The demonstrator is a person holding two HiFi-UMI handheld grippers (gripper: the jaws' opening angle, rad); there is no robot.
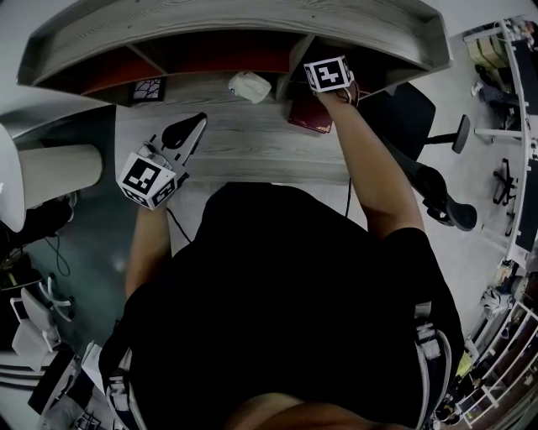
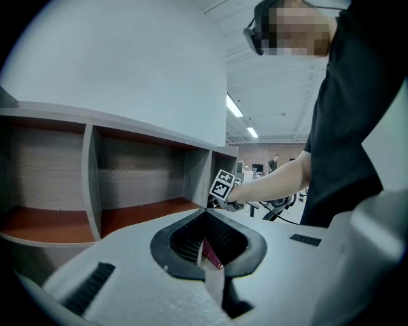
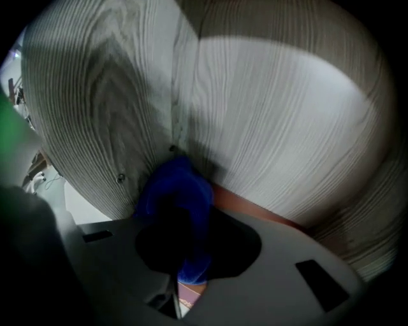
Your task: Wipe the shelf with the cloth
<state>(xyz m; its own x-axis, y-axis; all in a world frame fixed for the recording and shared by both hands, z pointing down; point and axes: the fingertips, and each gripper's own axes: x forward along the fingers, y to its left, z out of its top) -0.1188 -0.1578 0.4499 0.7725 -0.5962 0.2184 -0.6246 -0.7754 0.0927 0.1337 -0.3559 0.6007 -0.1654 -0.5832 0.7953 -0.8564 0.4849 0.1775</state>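
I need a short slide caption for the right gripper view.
Right gripper holds a blue cloth against the shelf at its inner corner.

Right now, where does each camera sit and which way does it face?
Head view: on the head, facing steeply down at shelf and desk; shows torso, both forearms.
Left gripper view: on the left gripper, along its shut jaws toward the shelf; shows the right arm.
Right gripper view: on the right gripper, facing the shelf wall, blue cloth in its jaws; no body.
Shared: head and left gripper views both show the right arm at the shelf.
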